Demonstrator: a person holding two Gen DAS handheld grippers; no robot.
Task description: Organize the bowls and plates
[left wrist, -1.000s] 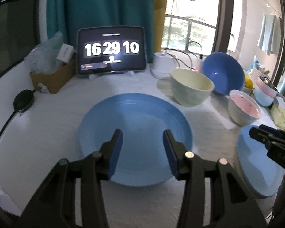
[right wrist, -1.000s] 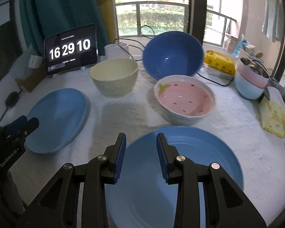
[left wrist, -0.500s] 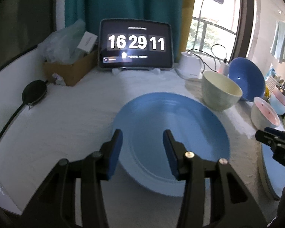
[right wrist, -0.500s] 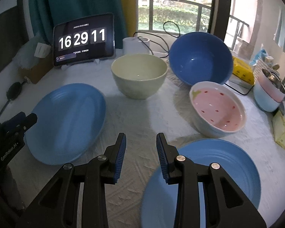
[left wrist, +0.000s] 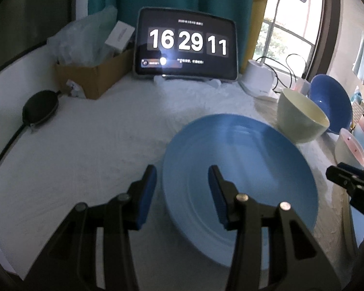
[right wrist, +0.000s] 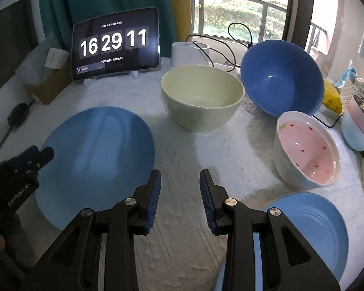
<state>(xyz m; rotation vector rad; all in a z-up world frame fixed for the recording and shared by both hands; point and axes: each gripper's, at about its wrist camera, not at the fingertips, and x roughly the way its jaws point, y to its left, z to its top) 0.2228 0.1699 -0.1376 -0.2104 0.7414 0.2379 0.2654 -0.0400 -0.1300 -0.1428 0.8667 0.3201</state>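
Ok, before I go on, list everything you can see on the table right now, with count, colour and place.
Plates: 2, light blue; one front left, second at front right.
Cream bowl: 1, pale yellow-green; centre back.
Blue bowl: 1, dark blue; tilted, back right.
Pink bowl: 1, white outside, pink inside with red dots; right, tilted.
Stacked bowls: apparently 2, pink over light blue; far right edge.
Tablet clock: 1, black; back left.
Cardboard box: 1, brown; back left, holds plastic bags.
White container: 1; behind the cream bowl, cables beside it.
Black pouch: 1; far left.
Yellow packets: 2; right side.
Left tool: black, blue pads, open over the left plate's edge.
Right tool: same, open over cloth.
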